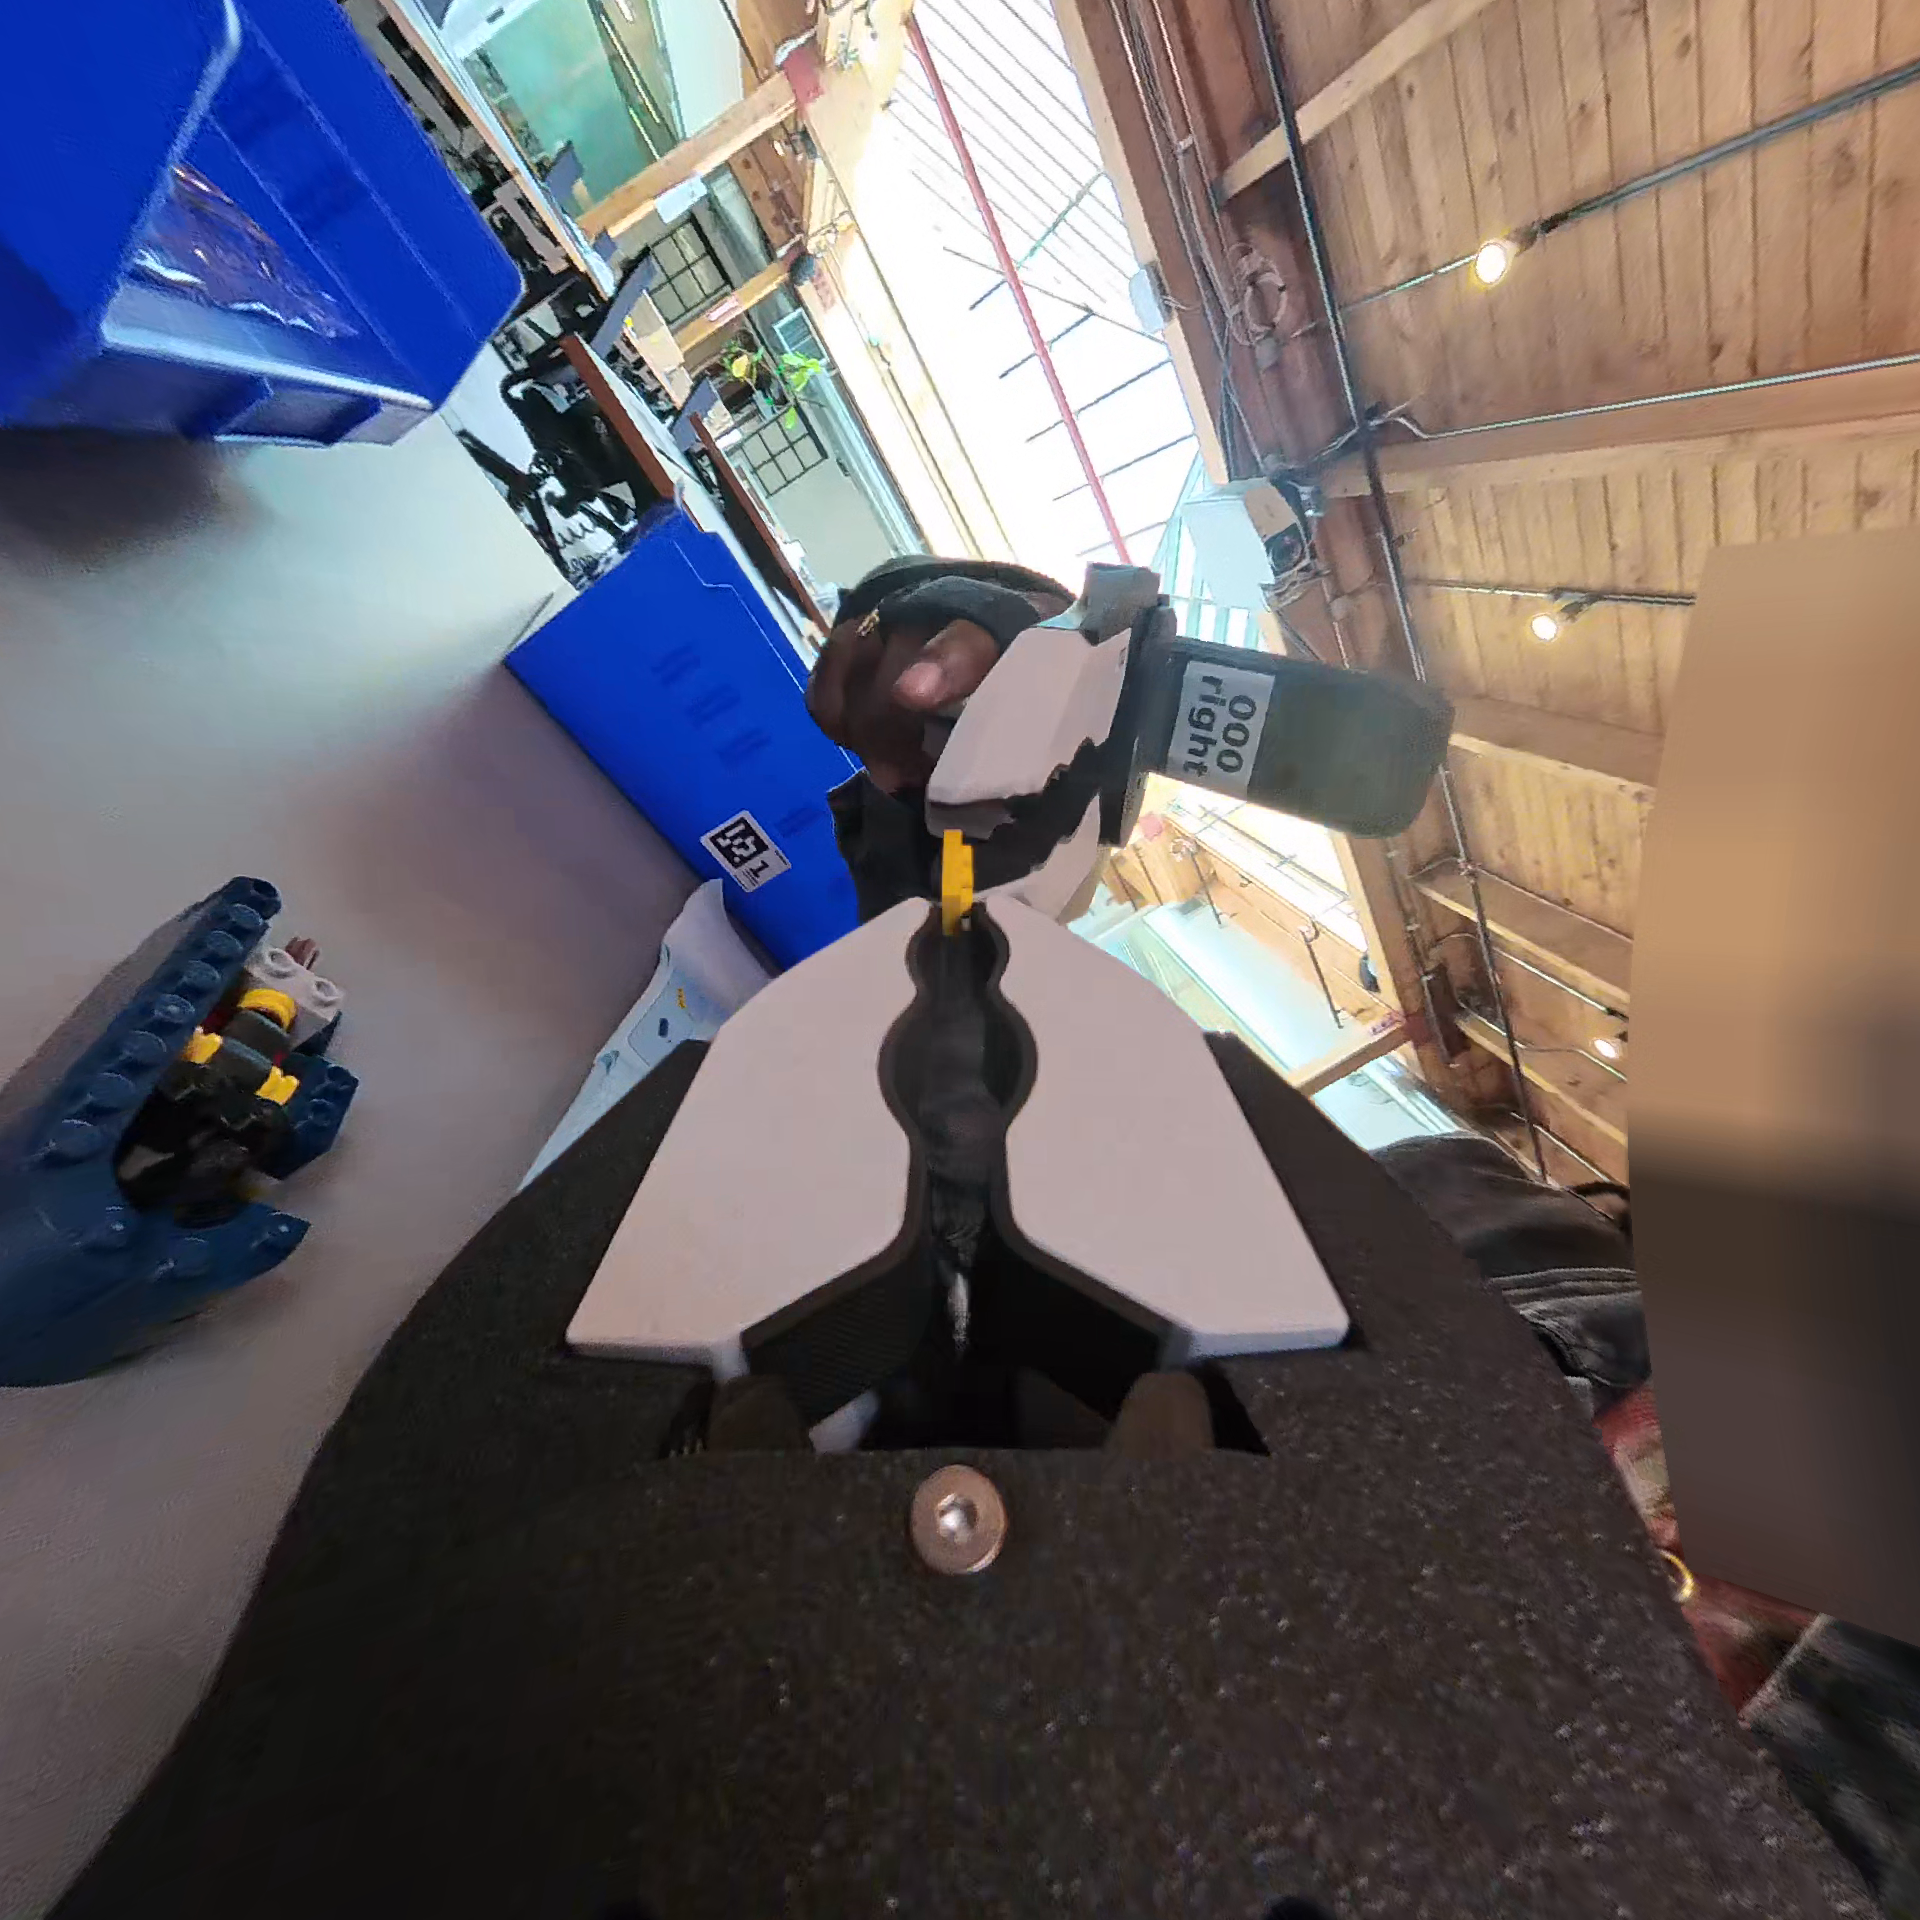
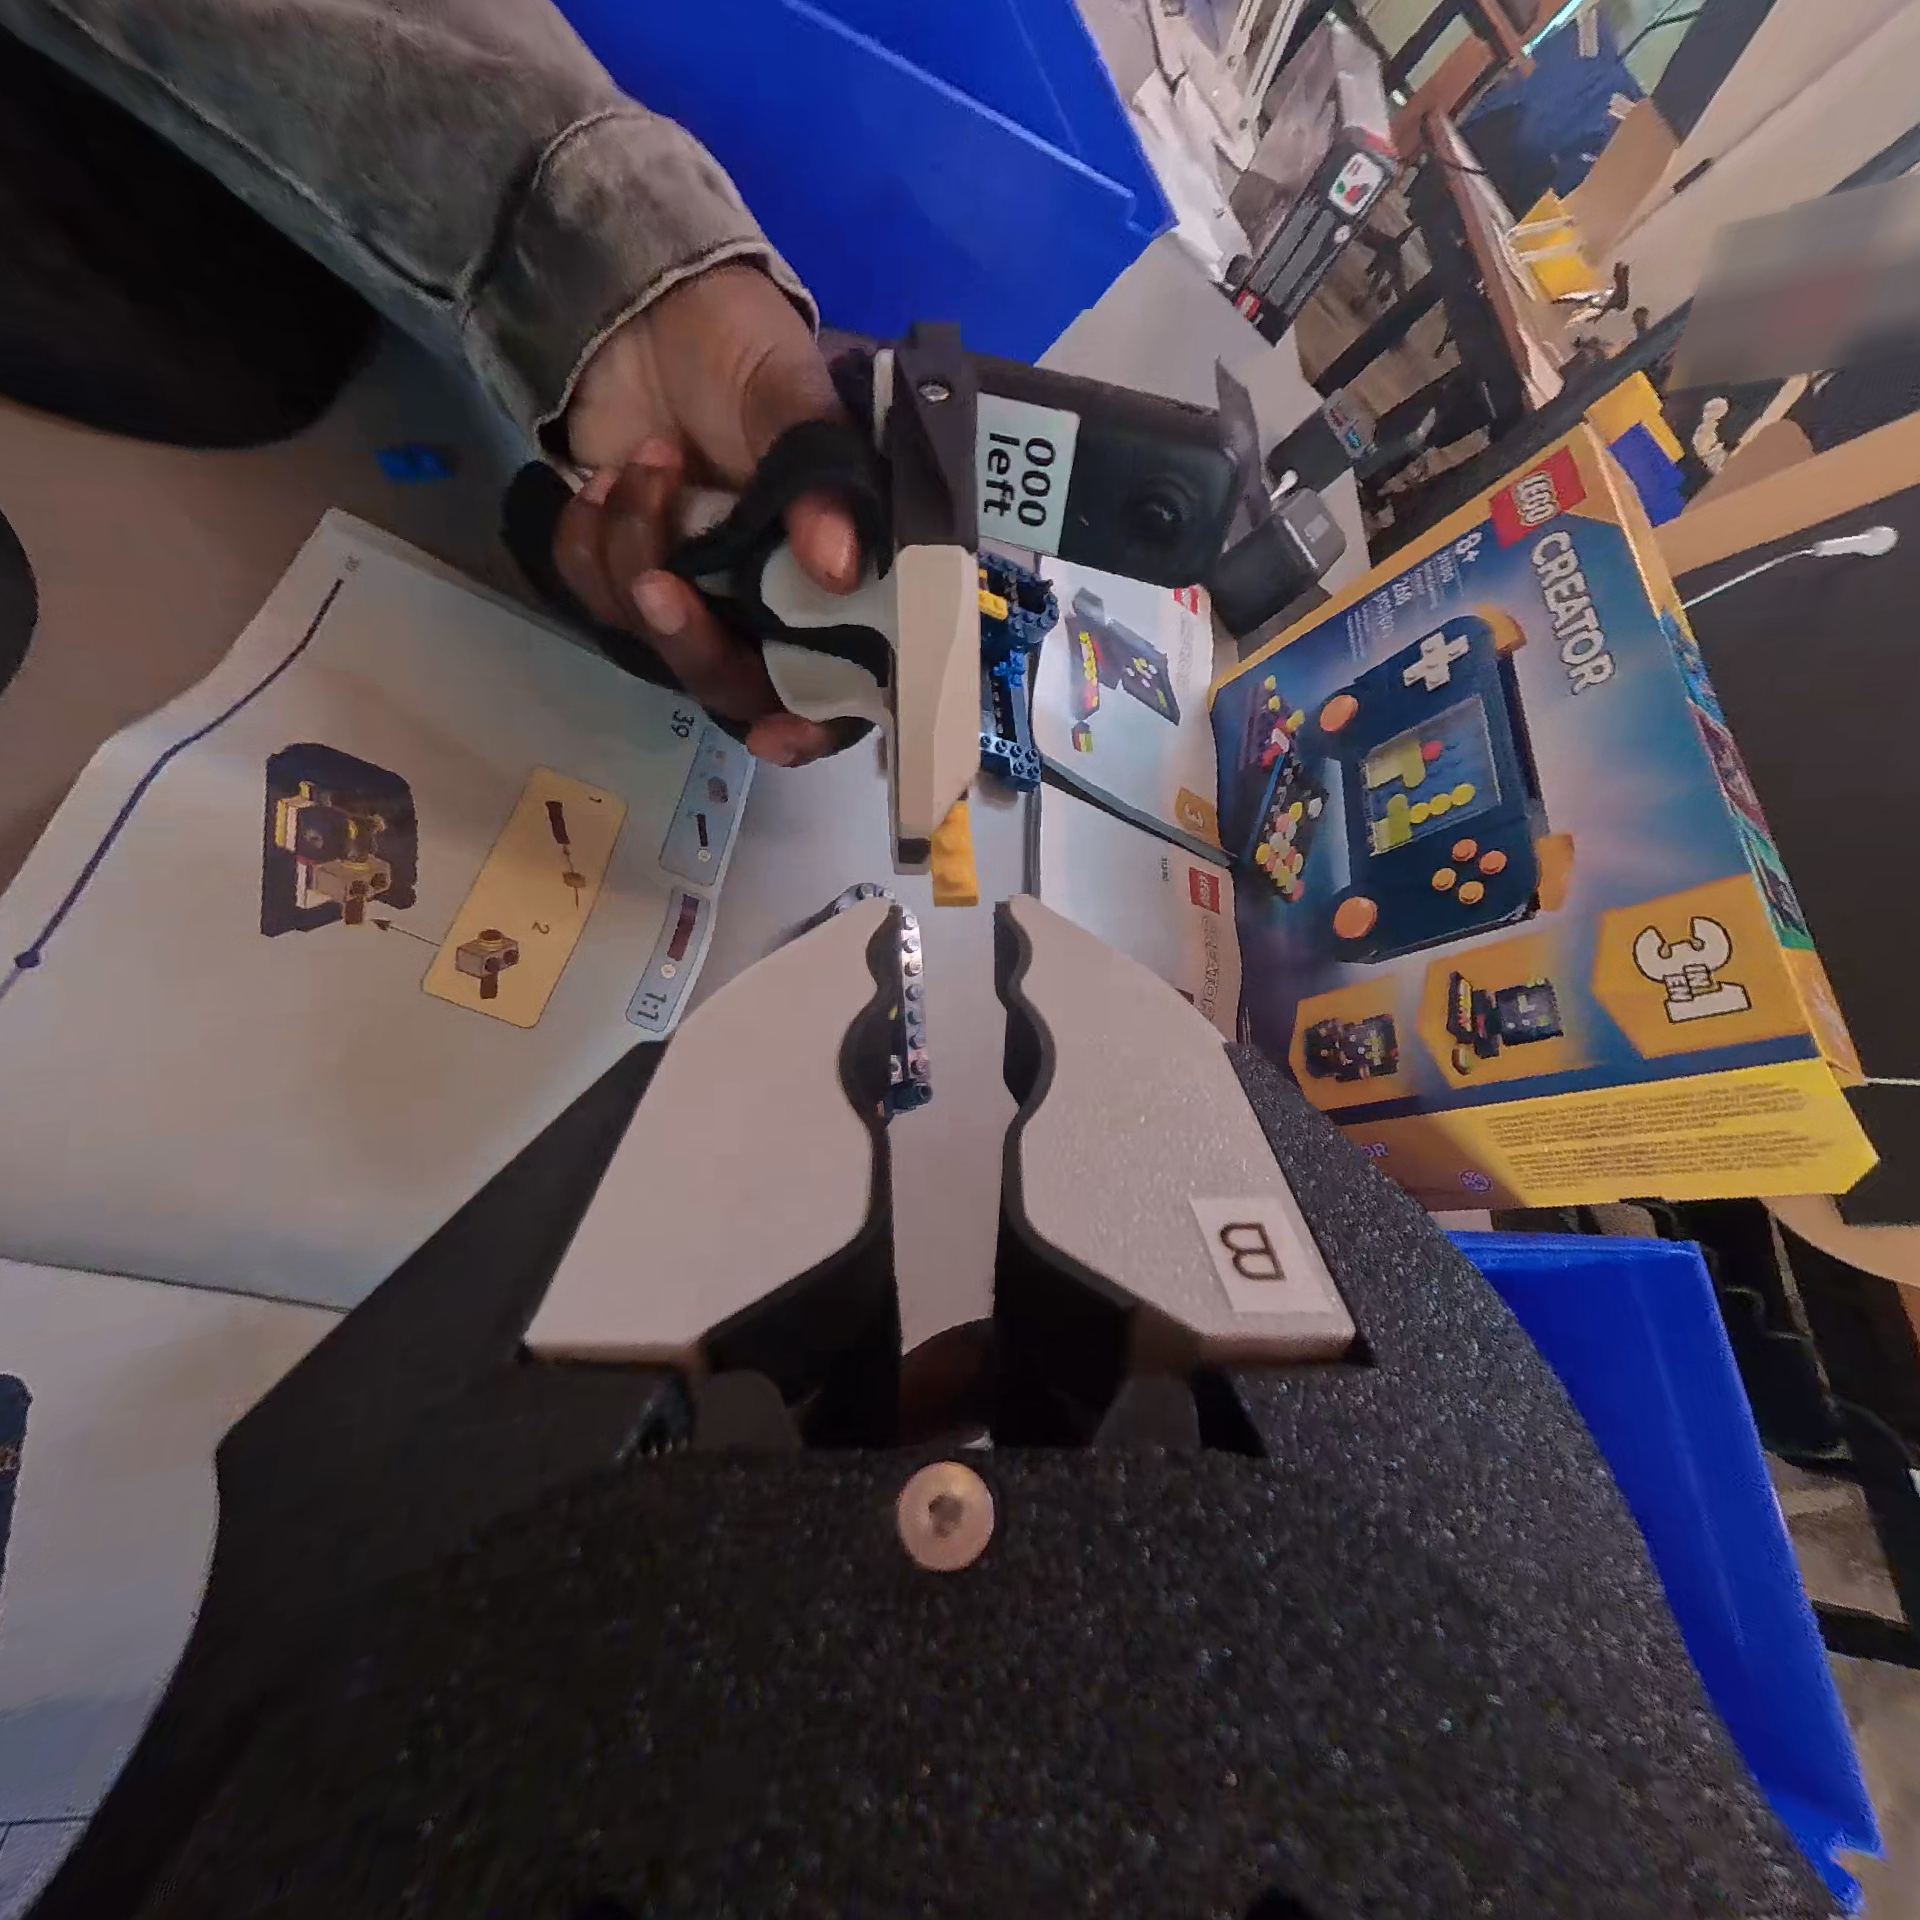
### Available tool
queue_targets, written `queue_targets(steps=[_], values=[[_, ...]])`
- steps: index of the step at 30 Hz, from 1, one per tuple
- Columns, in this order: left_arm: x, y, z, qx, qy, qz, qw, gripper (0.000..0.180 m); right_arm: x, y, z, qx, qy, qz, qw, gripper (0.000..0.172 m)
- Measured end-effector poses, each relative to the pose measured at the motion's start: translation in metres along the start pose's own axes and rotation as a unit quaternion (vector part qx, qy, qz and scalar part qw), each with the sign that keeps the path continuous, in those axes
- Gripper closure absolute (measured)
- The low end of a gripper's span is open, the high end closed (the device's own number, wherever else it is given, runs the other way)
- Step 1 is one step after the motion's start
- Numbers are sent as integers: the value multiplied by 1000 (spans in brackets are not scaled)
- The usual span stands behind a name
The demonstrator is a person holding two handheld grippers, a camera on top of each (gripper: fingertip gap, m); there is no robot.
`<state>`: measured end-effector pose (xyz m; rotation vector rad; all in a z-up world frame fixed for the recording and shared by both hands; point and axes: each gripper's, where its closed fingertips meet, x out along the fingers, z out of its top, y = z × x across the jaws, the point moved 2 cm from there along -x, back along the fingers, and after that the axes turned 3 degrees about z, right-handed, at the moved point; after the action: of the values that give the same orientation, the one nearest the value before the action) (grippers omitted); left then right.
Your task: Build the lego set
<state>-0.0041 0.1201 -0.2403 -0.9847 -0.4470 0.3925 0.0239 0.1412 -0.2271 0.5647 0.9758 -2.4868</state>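
My left gripper (image 1: 954, 912) is shut on a small flat yellow brick plate (image 1: 954, 873), which is pinched at the very fingertips and sticks out forward. The right wrist view shows the same from the side: the left gripper (image 2: 925, 831) holds the yellow plate (image 2: 956, 862) in the air. My right gripper (image 2: 951, 920) is open and holds nothing, its tips just short of the plate's free end. It also shows in the left wrist view (image 1: 1013, 847), jaws apart beside the plate. A dark blue brick build (image 1: 156, 1122) lies on the table; part of it shows below my right fingers (image 2: 906, 997).
An open instruction booklet (image 2: 312, 883) lies on the grey table (image 1: 364, 675). A toy set box (image 2: 1507, 831) stands at the right, with another blue brick build (image 2: 1003, 665) behind the left gripper. Blue bins (image 1: 208, 208) (image 1: 686, 707) (image 2: 1662, 1507) stand around. A person's hands hold both grippers. The tips of both grippers are at nearly the same place.
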Motion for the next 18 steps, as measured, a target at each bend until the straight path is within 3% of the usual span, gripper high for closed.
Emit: queue_targets(steps=[14, 16, 18], values=[[1, 4, -7, 5, 35, 8, 999, 177, 9, 6, 3, -5, 15, 17, 1000, 164], [-2, 2, -3, 62, 47, 27, 997, 165, 8, 5, -1, 15, 13, 24, 1000, 164], [-12, 11, 3, 177, 70, 109, 976, 154, 9, 5, -14, 54, 17, 40, 998, 164]])
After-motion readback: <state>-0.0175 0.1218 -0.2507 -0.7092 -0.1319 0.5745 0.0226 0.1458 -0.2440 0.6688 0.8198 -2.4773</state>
